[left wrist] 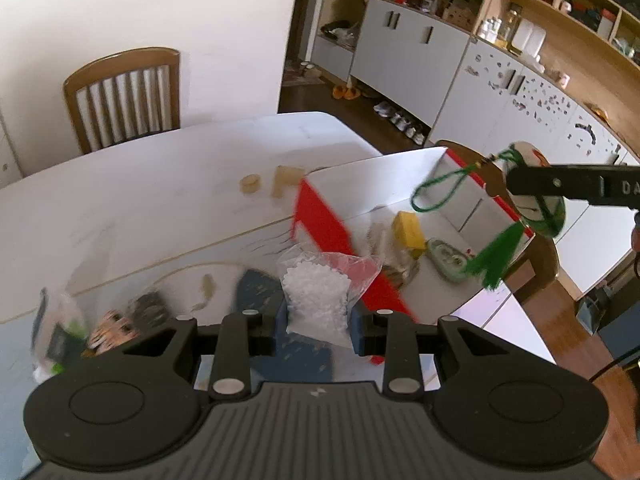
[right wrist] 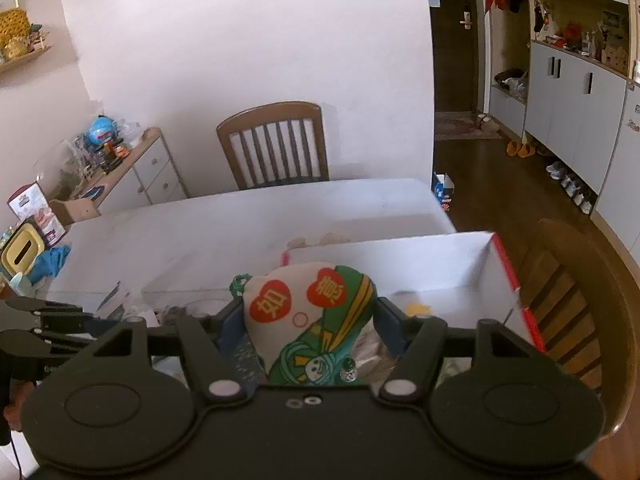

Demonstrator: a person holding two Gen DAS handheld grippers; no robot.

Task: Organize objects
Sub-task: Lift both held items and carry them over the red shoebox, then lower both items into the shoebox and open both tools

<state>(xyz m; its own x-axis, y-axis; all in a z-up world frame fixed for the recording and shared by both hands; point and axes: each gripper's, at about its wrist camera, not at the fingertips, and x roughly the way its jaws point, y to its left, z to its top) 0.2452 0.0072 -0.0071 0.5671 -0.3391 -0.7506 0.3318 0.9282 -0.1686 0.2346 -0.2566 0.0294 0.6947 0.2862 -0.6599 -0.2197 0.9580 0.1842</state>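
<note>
My left gripper (left wrist: 318, 320) is shut on a clear plastic bag of white pellets (left wrist: 316, 292) and holds it above the table, just left of a white box with red edges (left wrist: 320, 216). My right gripper (right wrist: 310, 320) is shut on a white and green sachet pouch with red hearts (right wrist: 310, 316); in the left wrist view the pouch (left wrist: 538, 196) hangs over the box with its green cord loop and tassel (left wrist: 496, 256) dangling. Inside the box lie a yellow block (left wrist: 408, 230) and a green packet (left wrist: 448, 260).
On the white table (left wrist: 160, 184) lie two tan pieces (left wrist: 250, 183), a dark blue item (left wrist: 256, 292) and blurred small objects (left wrist: 116, 320) at the left. Wooden chairs stand behind the table (left wrist: 124, 96) and beside the box (right wrist: 576, 300). Cabinets line the right wall.
</note>
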